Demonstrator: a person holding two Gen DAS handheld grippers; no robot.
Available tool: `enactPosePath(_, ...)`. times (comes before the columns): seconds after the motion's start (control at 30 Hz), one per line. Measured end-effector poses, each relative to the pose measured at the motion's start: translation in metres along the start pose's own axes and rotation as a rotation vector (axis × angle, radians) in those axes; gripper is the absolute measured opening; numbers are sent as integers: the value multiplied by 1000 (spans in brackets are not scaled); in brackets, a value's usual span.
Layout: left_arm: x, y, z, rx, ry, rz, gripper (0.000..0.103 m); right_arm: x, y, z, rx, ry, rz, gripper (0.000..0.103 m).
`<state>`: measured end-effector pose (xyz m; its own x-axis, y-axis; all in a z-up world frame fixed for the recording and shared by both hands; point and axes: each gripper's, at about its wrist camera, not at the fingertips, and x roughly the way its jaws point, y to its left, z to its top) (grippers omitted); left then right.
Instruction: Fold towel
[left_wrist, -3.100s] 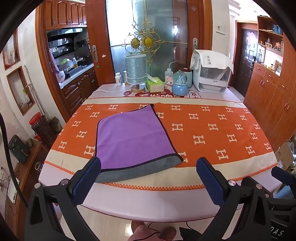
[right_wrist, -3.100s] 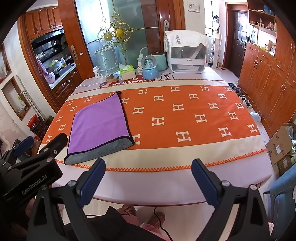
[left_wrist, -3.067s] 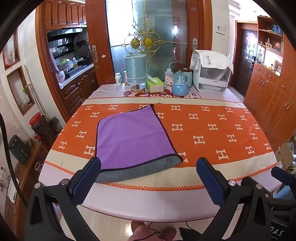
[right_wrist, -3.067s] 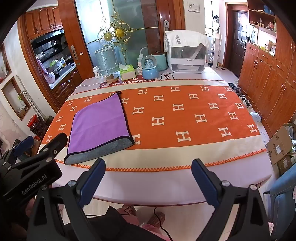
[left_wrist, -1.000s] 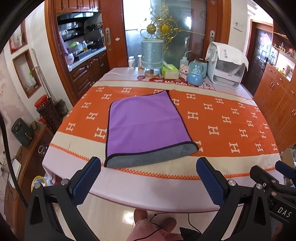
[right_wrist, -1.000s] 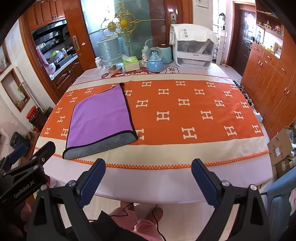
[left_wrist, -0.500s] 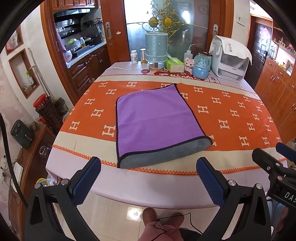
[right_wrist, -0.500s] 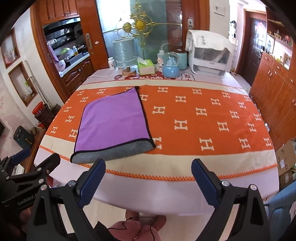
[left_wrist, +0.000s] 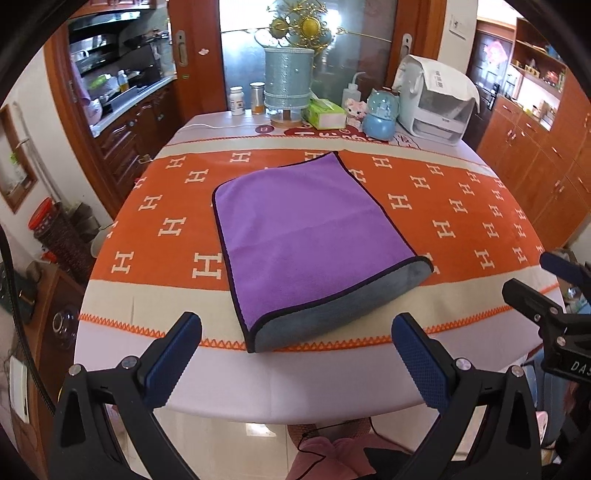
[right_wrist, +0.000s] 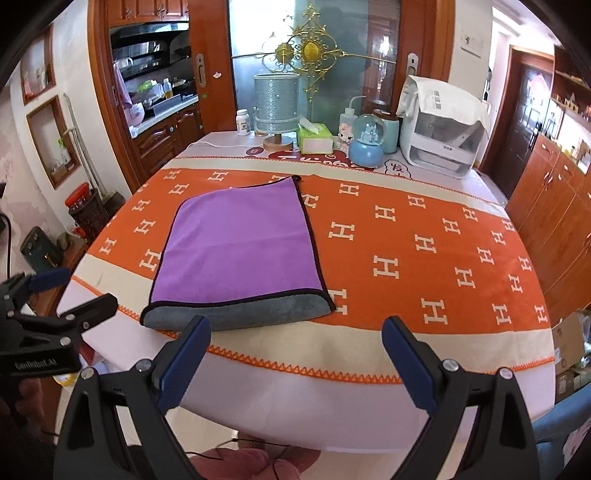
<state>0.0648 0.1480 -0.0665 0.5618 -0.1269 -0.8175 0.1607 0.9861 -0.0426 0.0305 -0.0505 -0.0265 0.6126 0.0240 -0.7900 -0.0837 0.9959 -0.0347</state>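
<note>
A purple towel with a grey underside lies folded in half on the orange tablecloth, its grey folded edge towards me. It also shows in the right wrist view. My left gripper is open and empty, hovering just short of the towel's near edge. My right gripper is open and empty, over the table's front edge, to the right of the towel's near edge. Each gripper shows at the side of the other's view.
At the table's far end stand a silver lamp, a green tissue box, a blue snow globe, bottles and a white appliance. Wooden cabinets line the right side. The floor lies below the front edge.
Both grippers have moved forward and closer to the table, so the towel looms larger. Both stay open. The towel has not moved.
</note>
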Motion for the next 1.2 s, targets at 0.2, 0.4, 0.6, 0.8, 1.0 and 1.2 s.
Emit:
enactPosePath(0.2,17,19,-3,8,27,-21,102,12,7,-3,-53,-5,5,92)
enactPosePath(0.4,32,29,-6,20,38,-41,102,28,13,-3,-109,-3,18,89)
enactPosePath(0.6,46,38,-6,-10,43,-56,102,49,16,-3,-169,14,40,84)
enactPosePath(0.8,63,42,-5,-63,68,-63,102,74,11,0,-224,35,64,80)
enactPosePath(1.0,81,42,-5,-86,87,-50,100,100,6,1,-295,63,112,78)
enactPosePath(1.2,107,35,-4,-102,146,-5,98,126,-4,4,-333,90,133,73)
